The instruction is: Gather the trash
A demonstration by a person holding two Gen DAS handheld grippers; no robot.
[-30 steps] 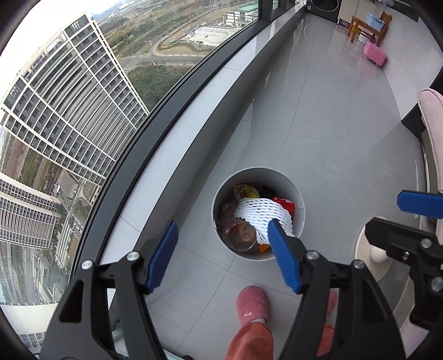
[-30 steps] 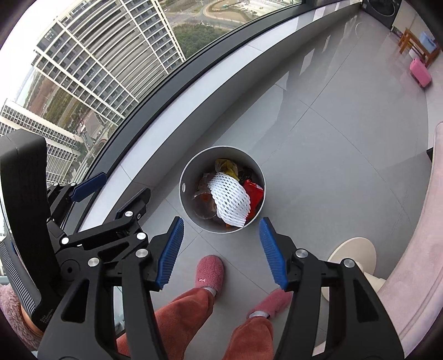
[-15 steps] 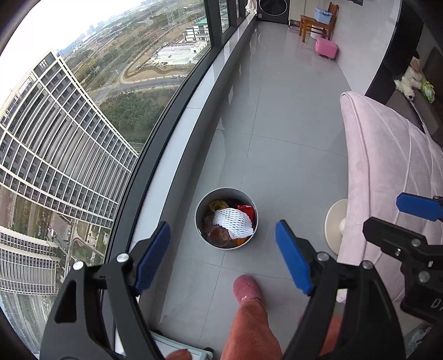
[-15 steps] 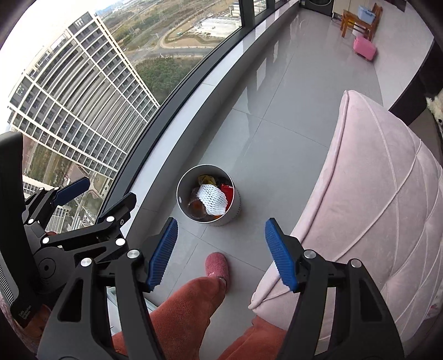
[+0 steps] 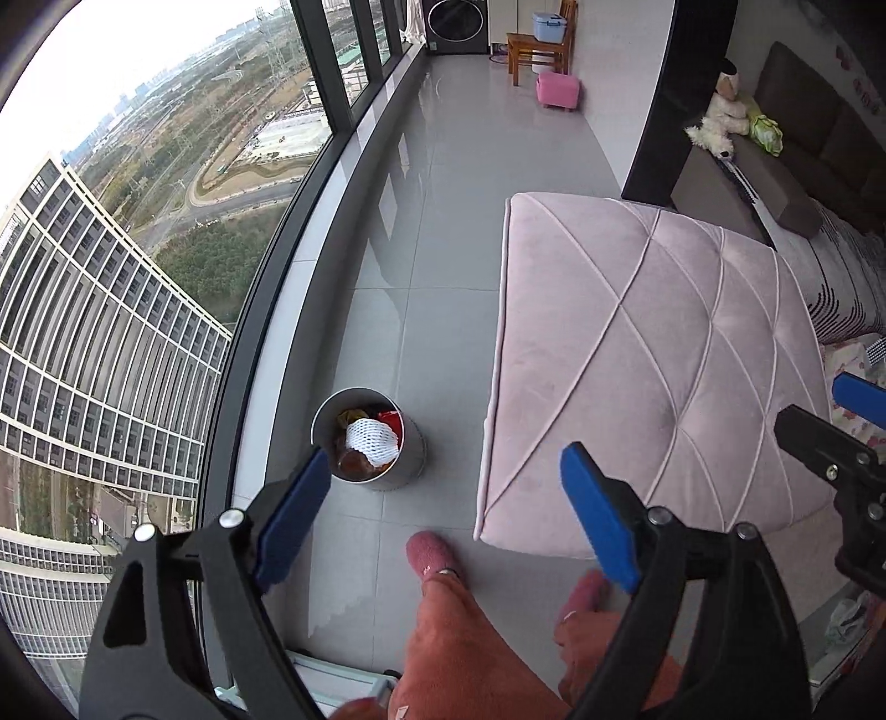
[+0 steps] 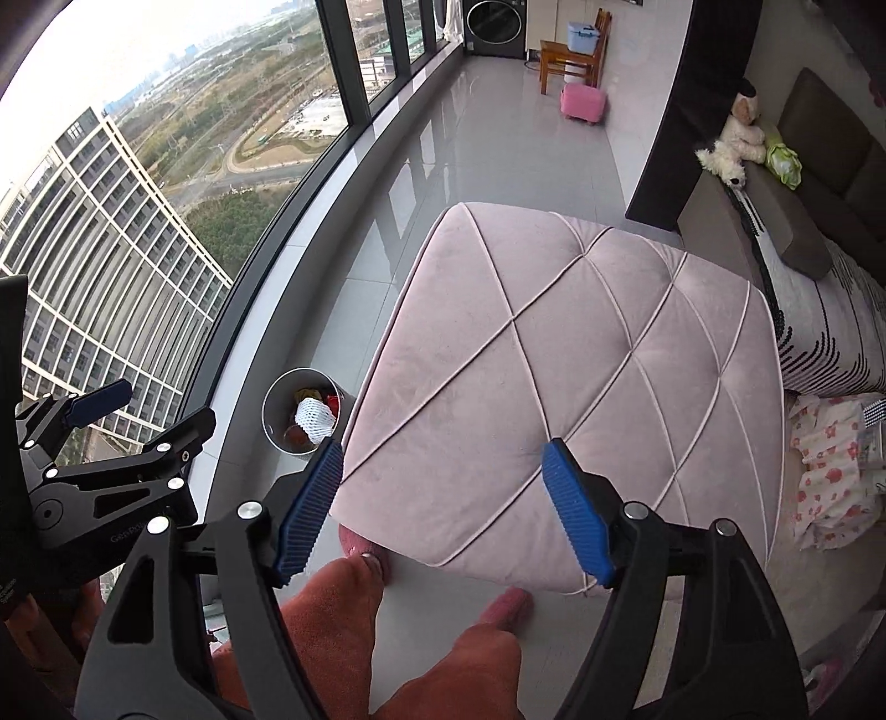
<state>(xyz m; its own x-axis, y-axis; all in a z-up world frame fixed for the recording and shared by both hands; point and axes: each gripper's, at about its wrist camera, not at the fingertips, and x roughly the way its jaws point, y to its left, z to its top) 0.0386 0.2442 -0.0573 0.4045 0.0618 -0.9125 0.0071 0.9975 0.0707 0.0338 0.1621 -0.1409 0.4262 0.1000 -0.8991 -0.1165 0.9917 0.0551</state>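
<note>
Nearest the cameras, the left gripper [image 5: 446, 509] and the right gripper [image 6: 440, 507] both stand wide with nothing between the blue pads; their jaws have just been opening further, and both look empty, which fits hands freed after a drop and ready for the next piece. Below them are the person's 2 pink slippers [image 5: 429, 554] and rust-coloured trouser legs [image 6: 443, 659] on the grey tiled floor [image 5: 443, 277].

Just beyond the feet the metal trash bin [image 5: 410, 443] stands upright, mouth facing up, its long axis vertical, between the window wall and the quilted pink ottoman [image 6: 554, 399]. It probably sits there to stay in easy reach. A white foam net [image 5: 371, 437] lies across the top of the trash, tilted, over red and yellow wrappers.

Farther off, a stuffed toy [image 6: 731, 138] sits on a sofa, and a wooden chair [image 5: 537, 47] stands at the far end.
</note>
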